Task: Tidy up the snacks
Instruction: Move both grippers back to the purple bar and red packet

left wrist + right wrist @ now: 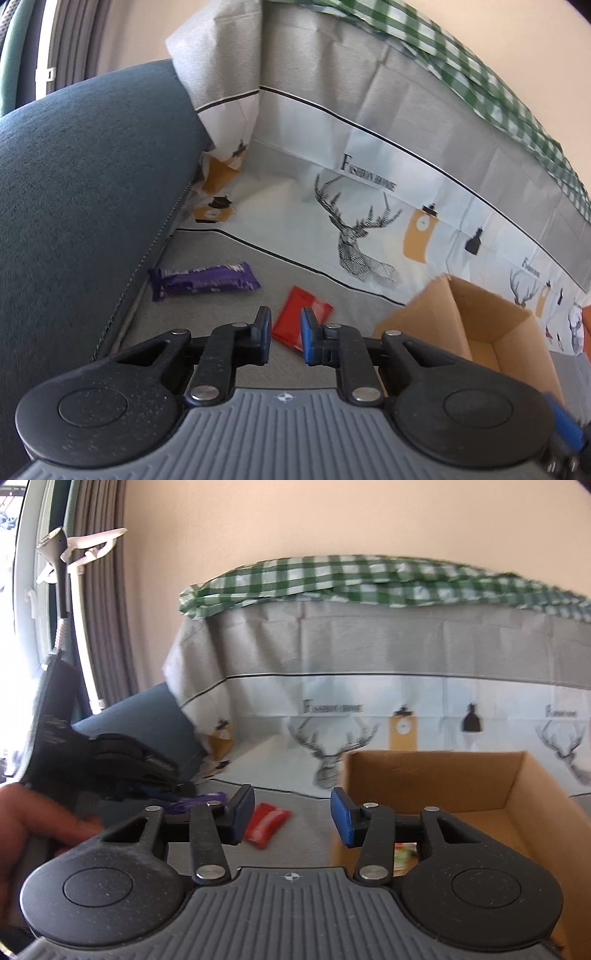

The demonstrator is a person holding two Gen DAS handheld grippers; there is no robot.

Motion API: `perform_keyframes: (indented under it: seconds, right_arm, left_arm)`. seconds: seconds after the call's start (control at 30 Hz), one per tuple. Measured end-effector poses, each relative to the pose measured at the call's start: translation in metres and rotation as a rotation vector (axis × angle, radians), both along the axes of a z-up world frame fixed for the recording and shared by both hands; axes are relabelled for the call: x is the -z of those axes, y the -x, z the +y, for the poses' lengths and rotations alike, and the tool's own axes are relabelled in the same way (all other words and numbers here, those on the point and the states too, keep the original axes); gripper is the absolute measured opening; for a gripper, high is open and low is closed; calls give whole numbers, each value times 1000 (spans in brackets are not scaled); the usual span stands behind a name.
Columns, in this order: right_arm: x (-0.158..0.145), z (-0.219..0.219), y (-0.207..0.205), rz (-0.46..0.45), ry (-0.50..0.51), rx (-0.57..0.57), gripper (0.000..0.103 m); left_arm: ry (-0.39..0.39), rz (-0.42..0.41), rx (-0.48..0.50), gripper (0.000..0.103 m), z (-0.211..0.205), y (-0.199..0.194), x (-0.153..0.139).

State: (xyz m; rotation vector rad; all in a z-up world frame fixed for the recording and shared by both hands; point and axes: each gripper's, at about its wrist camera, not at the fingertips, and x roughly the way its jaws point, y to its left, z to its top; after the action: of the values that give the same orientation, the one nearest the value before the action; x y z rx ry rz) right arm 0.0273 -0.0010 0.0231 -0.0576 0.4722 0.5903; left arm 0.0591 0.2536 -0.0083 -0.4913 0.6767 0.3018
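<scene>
The whole seat is draped in a grey and white cover point(369, 155) with deer heads printed along it, and a green checked cloth point(369, 579) lies over the top of the backrest. A dark blue cushion point(85, 177) fills the left end of the seat.

The open cardboard box point(517, 786) sits on the seat toward the right end, close against the backrest, with something green and white barely showing inside behind the gripper arm; too hidden to name.

The left gripper point(286, 334) is nearly closed, just a narrow gap between the blue pads, with nothing pinched in it. It hangs over the near end of the red snack packet point(299, 317) but the pads aren't touching it. The right gripper point(291, 818) stands about half open and empty, beside the left wall of the box. A hand point(33, 830) shows at the left edge of the right wrist view.

The purple snack bar point(203, 280) lies flat on the seat right by the edge of the cushion. The red packet lies between that bar and the box, apart from both.
</scene>
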Motion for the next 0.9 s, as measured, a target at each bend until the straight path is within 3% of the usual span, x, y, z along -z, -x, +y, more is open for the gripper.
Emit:
perform_keyframes:
  seconds: [0.23, 0.37, 0.5, 0.67, 0.7, 0.73, 0.9]
  right_arm:
    - [14, 39, 5, 23, 18, -52, 42]
    - [31, 66, -6, 73, 34, -51, 41]
    - [54, 89, -29, 145, 24, 15, 42]
    - [83, 111, -63, 211, 11, 108, 48]
    - [89, 115, -69, 220, 12, 123, 51]
    - [94, 119, -74, 225, 14, 140, 53]
    - [120, 130, -98, 269, 26, 188, 66]
  left_arm:
    - [41, -8, -92, 18, 38, -7, 6]
    - [144, -3, -184, 18, 69, -6, 18]
    - [198, 2, -199, 18, 84, -9, 26]
    - [139, 22, -144, 23, 79, -23, 28]
    - [124, 28, -131, 26, 79, -27, 29]
    - [105, 35, -117, 35, 78, -31, 30]
    - [-1, 93, -19, 52, 68, -55, 39]
